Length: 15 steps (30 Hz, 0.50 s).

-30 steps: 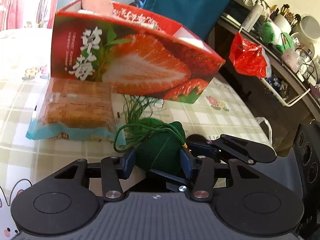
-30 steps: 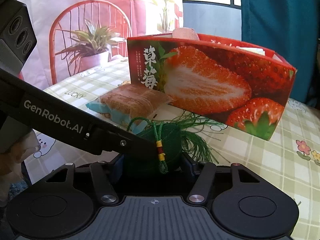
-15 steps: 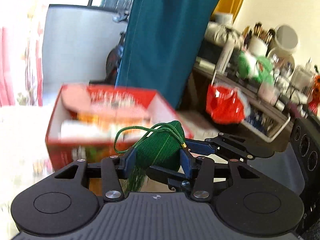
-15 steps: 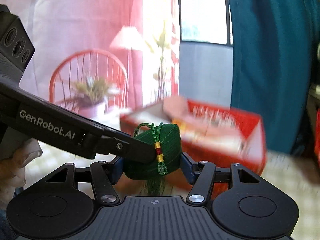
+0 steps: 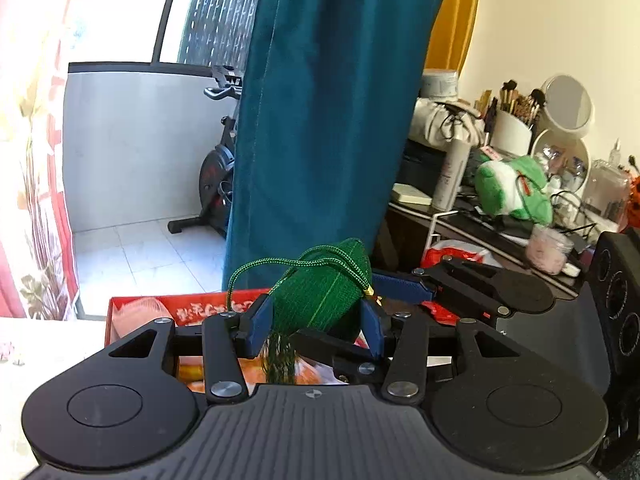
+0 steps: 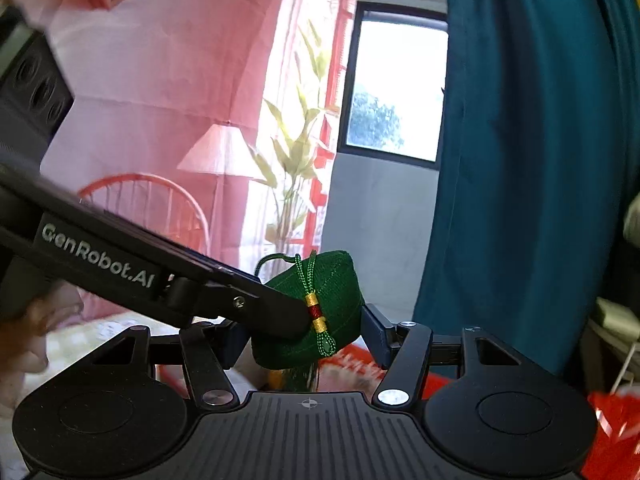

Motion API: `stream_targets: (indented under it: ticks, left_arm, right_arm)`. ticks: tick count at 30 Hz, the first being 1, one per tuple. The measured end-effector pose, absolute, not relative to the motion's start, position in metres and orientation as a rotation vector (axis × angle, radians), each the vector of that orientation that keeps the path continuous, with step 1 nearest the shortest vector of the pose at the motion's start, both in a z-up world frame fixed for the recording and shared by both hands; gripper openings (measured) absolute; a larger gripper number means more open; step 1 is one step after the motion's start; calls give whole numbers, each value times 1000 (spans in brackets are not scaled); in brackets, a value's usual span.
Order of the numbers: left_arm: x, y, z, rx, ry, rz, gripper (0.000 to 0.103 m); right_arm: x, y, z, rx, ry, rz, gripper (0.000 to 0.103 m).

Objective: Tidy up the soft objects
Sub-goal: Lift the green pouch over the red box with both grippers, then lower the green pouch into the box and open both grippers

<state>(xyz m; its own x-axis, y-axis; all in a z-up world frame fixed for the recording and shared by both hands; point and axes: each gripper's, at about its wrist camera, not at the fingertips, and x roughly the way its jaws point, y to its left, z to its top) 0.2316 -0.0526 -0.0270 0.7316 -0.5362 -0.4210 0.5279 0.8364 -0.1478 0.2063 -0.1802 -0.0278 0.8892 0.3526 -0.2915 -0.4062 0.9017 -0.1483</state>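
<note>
**Green pouch held aloft over the red box, not yet deposited**

Status of the task: the small green knitted pouch with a cord loop and tassel is off the worktop and carried in the air, above the near edge of the red printed cardboard box. It is not in the box. Judged from this, the step in hand is the transfer to the box; lowering and release are left.

Grip: the left tongs pinch the pouch between their blue pads, one pad on each flank. The right tongs also clamp it from the other side, with one left finger crossing in front of the pouch in the right wrist view. Both tools hold the same item; its tassel hangs down between the left fingers towards the box.

Container: the red box is open at the top. Inside it, a pink rounded soft item lies at the left end, and orange and white wrapped items show below the tongs; their number cannot be told, as the tools cover most of the interior.

Other soft items awaiting sorting on the worktop cannot be confirmed; the worktop is almost wholly out of view.
</note>
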Motion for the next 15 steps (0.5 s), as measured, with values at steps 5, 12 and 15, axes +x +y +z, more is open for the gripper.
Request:
stream_targets:
  ticks: [5, 12, 15]
  left_arm:
    - [267, -62, -45, -31, 501, -571, 50]
    - [305, -77, -86, -14, 615, -541, 50]
    - [314, -81, -99, 14, 643, -537, 50]
  right_arm:
    - [240, -179, -45, -229, 274, 381, 55]
    - [277, -188, -90, -173, 395, 385, 56]
    - [283, -192, -109, -152, 428, 384, 56]
